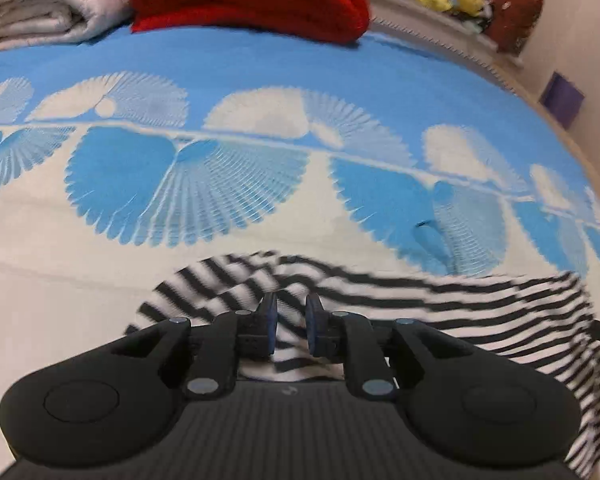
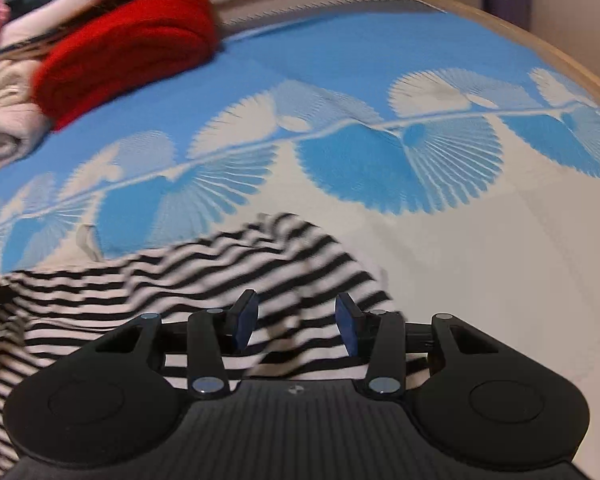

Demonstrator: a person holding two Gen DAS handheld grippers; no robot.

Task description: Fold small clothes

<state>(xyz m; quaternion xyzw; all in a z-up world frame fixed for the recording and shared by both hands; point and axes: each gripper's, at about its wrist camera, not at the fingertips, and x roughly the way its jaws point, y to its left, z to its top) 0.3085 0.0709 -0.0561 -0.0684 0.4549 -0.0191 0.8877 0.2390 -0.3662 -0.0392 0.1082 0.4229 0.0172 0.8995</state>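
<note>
left gripper (image 1: 291,326) fingers sat nearly together over the striped top (image 1: 480,308), grip unclear; right gripper (image 2: 296,322) fingers apart, so cloth could slip and bunch.

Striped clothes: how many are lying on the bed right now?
1. A single black-and-white striped garment lies crumpled on the near, cream part of the bedspread, under both grippers. The pile beyond it, including a red blanket, may hide others.
</note>
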